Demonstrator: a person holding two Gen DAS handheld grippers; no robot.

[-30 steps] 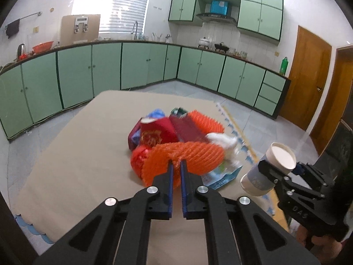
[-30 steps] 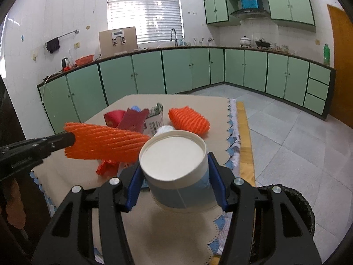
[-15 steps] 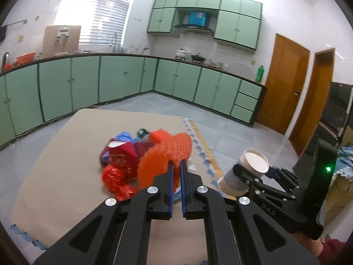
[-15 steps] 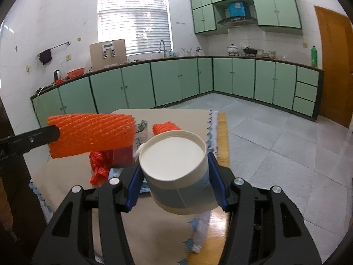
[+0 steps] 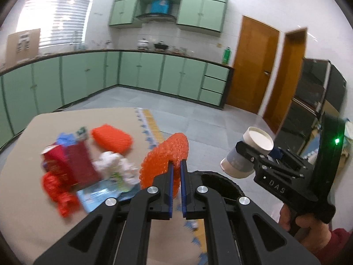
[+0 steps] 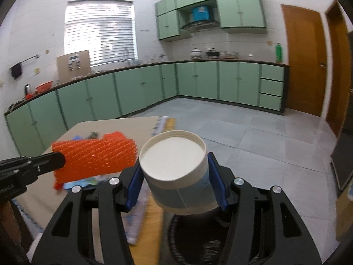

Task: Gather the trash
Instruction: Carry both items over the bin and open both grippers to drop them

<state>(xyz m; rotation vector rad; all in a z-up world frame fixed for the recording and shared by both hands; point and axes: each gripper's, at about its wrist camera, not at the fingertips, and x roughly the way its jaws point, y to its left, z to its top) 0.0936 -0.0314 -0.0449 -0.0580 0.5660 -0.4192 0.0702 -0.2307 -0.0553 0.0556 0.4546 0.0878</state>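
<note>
My left gripper (image 5: 175, 165) is shut on an orange foam net (image 5: 164, 159), which hangs past the table's right edge; the same orange foam net (image 6: 94, 158) shows at the left of the right wrist view. My right gripper (image 6: 176, 170) is shut on a white paper cup (image 6: 178, 172) with a blue band, held over a black bin (image 6: 198, 240). From the left wrist view, the paper cup (image 5: 247, 152) is off to the right, and the bin's rim (image 5: 222, 183) lies just behind my fingers.
A trash heap stays on the beige table (image 5: 44, 209): a second orange net (image 5: 112, 139), red cartons (image 5: 70, 163), red wrappers (image 5: 59, 192), white crumpled paper (image 5: 114, 165) and a blue packet (image 5: 99, 196). Green cabinets (image 5: 132, 75) line the far walls. A hand (image 5: 308, 229) grips the right tool.
Both grippers have swung right, off the table toward the bin, each still gripping its item. The trash heap now sits to the left of the left gripper.
</note>
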